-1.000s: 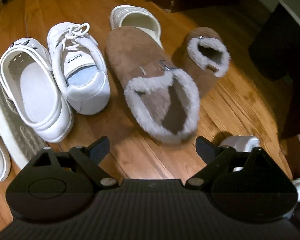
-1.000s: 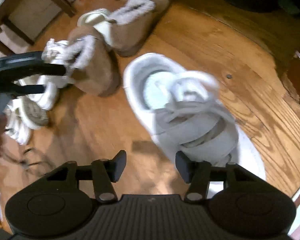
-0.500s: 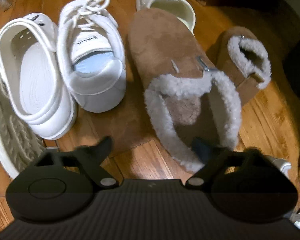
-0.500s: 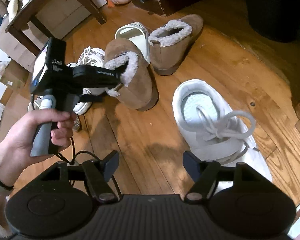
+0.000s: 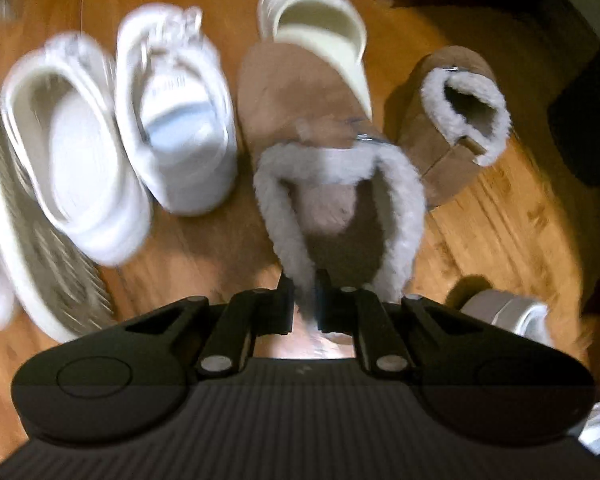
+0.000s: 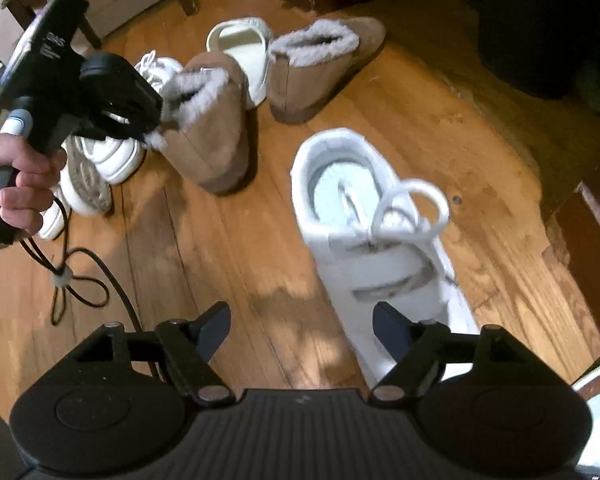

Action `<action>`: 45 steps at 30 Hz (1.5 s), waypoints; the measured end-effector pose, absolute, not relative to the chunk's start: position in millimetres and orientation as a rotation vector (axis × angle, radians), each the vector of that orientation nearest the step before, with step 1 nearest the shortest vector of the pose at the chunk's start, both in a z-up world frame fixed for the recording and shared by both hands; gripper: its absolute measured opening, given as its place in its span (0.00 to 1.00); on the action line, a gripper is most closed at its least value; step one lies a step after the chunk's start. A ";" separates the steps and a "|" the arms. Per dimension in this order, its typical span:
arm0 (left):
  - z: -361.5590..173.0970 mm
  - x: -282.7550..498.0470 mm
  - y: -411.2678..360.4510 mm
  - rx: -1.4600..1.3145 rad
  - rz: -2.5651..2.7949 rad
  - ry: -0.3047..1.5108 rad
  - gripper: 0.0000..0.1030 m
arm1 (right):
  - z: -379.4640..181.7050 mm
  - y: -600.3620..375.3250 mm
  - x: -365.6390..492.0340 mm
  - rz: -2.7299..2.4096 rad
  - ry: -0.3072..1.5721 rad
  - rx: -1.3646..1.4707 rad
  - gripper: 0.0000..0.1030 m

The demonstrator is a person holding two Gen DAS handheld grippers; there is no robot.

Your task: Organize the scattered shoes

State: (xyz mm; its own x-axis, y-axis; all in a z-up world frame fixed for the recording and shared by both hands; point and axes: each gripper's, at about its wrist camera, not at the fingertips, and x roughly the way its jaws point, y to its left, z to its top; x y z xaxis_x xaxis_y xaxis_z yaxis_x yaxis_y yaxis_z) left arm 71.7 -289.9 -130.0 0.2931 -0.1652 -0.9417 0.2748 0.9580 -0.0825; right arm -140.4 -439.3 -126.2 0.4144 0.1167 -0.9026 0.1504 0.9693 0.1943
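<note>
Blurred clog (image 5: 72,152), perhaps perforated

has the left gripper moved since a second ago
Yes. The left gripper has come in toward the brown fleece-lined slipper, standing a floorboard short of it before, and is now shut on its fleece collar beside the white sneaker.

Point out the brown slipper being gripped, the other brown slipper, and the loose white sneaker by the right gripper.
Gripped brown slipper (image 5: 300,92), left wrist view, on its suede top.
Other brown slipper (image 6: 332,76), right wrist view, on its suede side.
Loose white sneaker (image 6: 384,272), right wrist view, on its upper below the laces.
</note>
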 end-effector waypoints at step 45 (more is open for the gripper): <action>-106.3 -108.3 -190.0 0.472 -0.537 1.339 0.62 | -120.9 -301.8 -116.9 0.409 1.074 -0.215 0.19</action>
State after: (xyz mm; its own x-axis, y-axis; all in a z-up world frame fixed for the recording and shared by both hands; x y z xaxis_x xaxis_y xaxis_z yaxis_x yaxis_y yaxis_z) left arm -108.3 -190.0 -106.3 0.1444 -0.0936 -0.9851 0.6128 0.7901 0.0147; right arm -116.9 -301.8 -120.9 0.4118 0.2192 -0.8845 -0.4253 0.9047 0.0262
